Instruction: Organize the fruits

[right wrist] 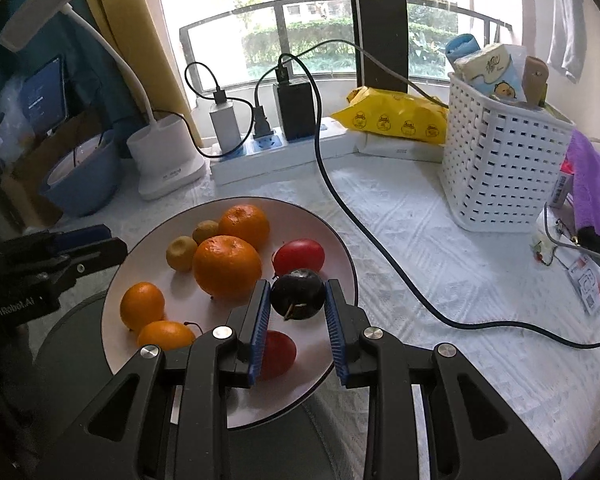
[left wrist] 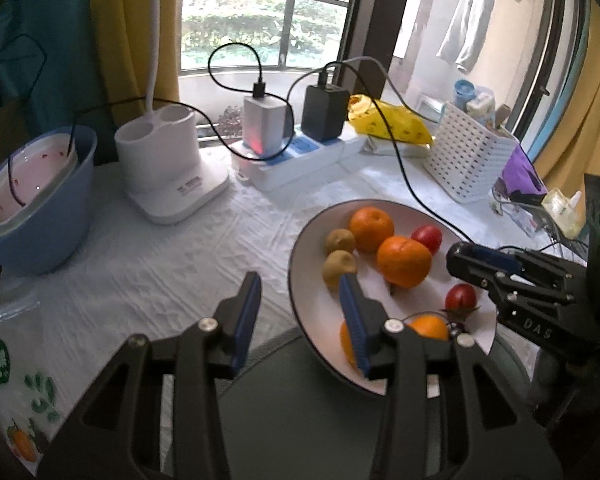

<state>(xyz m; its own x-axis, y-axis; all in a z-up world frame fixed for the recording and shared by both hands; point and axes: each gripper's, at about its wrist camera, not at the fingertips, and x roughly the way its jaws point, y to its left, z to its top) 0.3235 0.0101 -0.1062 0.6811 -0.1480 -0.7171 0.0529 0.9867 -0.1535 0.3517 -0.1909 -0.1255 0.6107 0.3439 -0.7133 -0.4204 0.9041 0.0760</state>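
Right claw (right wrist: 297, 312) grips dark plum (right wrist: 297, 294); left claw (right wrist: 60, 256) labelled "GenRobot.AI".

My own left finger (left wrist: 354, 322) covers most of one orange (left wrist: 346, 342) just behind it, and the near rim of the plate (left wrist: 300, 312) runs under my knuckles. From my right side, a red fruit (right wrist: 278, 354) sits half hidden behind my left pad (right wrist: 260, 330). The dark plum (right wrist: 297, 295) sits between my pads; I cannot tell whether they touch it. Far left of my left jaws, a printed bag (left wrist: 16, 400) is cut by the edge, its label too blurred to read.
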